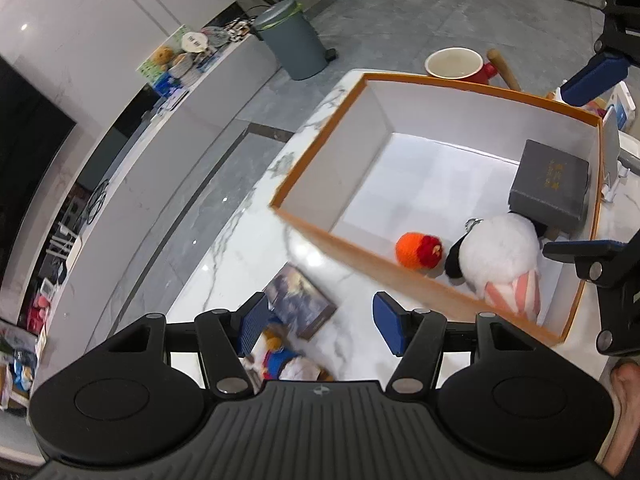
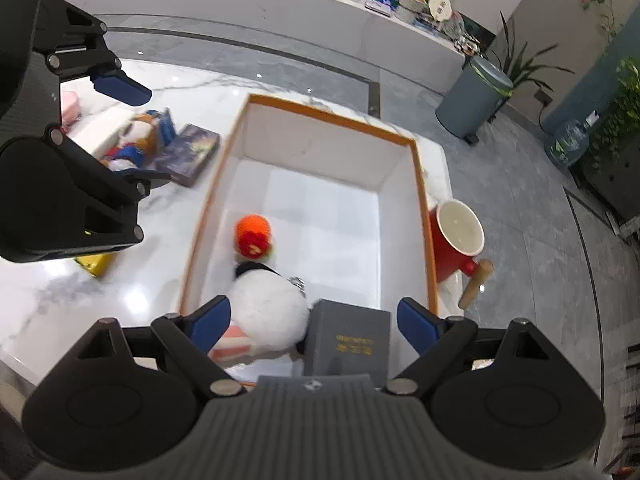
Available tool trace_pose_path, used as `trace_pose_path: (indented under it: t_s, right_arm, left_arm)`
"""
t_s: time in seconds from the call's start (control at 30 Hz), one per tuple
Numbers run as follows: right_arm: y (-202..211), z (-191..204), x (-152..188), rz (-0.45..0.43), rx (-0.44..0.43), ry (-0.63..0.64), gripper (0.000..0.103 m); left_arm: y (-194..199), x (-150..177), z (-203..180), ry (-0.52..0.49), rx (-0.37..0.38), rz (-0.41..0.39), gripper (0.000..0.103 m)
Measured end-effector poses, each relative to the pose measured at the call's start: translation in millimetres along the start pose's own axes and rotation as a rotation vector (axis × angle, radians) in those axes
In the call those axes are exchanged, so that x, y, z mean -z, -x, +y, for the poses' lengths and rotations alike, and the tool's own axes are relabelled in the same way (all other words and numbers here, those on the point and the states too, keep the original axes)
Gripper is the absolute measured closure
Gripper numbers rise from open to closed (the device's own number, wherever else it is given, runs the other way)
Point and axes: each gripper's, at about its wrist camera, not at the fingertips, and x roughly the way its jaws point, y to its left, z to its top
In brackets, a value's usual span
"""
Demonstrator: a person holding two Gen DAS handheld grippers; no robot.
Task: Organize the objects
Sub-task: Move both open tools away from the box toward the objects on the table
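Observation:
An orange-rimmed box (image 1: 320, 152) (image 2: 424, 184) with white walls stands on the marble table. Inside lie an orange knitted ball (image 1: 418, 251) (image 2: 253, 236), a white fluffy plush (image 1: 500, 256) (image 2: 268, 312) and a grey case (image 1: 550, 186) (image 2: 348, 340). My left gripper (image 1: 322, 328) (image 2: 136, 132) hangs open outside the box, above a plush doll (image 1: 280, 356) (image 2: 136, 140) and a dark book (image 1: 300, 300) (image 2: 190, 154) on the table. My right gripper (image 2: 314, 322) (image 1: 588, 164) is open over the box's near end, above the white plush and the grey case, holding nothing.
A red pot (image 2: 456, 236) (image 1: 460, 66) with a wooden handle stands against the box's outer wall near the table edge. A yellow item (image 2: 94, 264) and a pink item (image 2: 70, 106) lie on the table. A grey bin (image 2: 472, 100) stands on the floor. A bare foot (image 1: 624, 400) shows below.

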Motion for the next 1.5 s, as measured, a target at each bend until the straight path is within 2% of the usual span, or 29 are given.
trace_pose_path:
  t_s: [0.33, 0.67, 1.1, 1.3, 1.5]
  right_arm:
    - [20, 38, -8, -0.041, -0.016, 0.037, 0.012]
    - [23, 73, -9, -0.054, -0.042, 0.072, 0.012]
    - [8, 117, -3, -0.083, -0.095, 0.136, 0.012]
    - [-3, 130, -2, -0.092, -0.131, 0.145, 0.012]
    - [-23, 147, -3, -0.076, -0.159, 0.148, 0.012]
  left_arm:
    - [18, 42, 25, 0.070, -0.020, -0.002, 0.033]
    - [22, 85, 48, 0.149, -0.021, 0.008, 0.033]
    - [2, 147, 66, 0.294, 0.033, 0.047, 0.032]
    - [-8, 178, 77, 0.334, 0.003, 0.087, 0.031]
    - [-23, 214, 104, 0.428, -0.009, 0.126, 0.028]
